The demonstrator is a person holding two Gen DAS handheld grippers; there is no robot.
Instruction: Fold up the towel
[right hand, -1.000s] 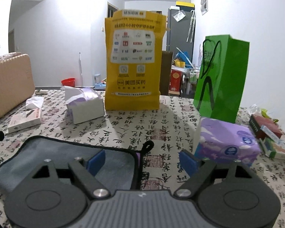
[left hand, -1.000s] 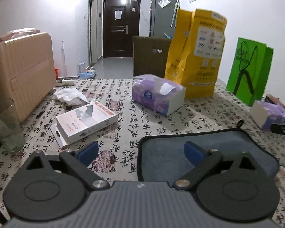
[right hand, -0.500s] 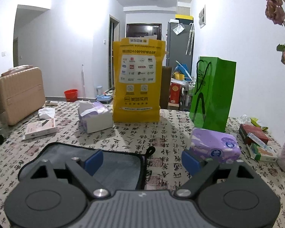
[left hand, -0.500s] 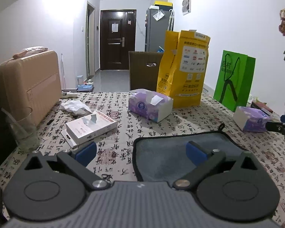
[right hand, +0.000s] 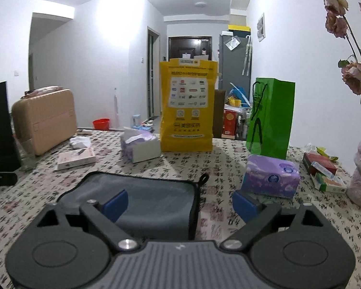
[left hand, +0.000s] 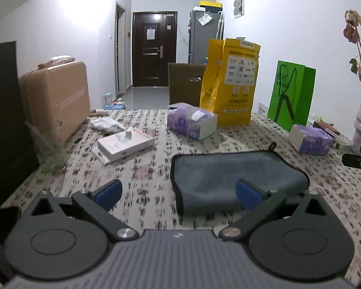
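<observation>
Two tissue boxes (left hand: 192, 122) (right hand: 270, 175) near folded grey towel (left hand: 231, 180), one apparently dispensing tissue, both grippers' fingers (left hand: 108, 191) (right hand: 115, 203) released.

The towel (left hand: 233, 180) is grey with black edging. The table (left hand: 156, 159) cloth is cream, printed with black script and reddish stamps. Each hand-held gripper is black with blue pads (right hand: 115, 203). One bag (right hand: 187, 108) is yellow, another bag (right hand: 273, 118) green; the tissue packs (right hand: 270, 177) are purple.

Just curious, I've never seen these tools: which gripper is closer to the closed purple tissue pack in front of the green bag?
The right. The right gripper has the purple tissue pack just ahead beside its right finger; the left gripper sits across the towel from it.
</observation>
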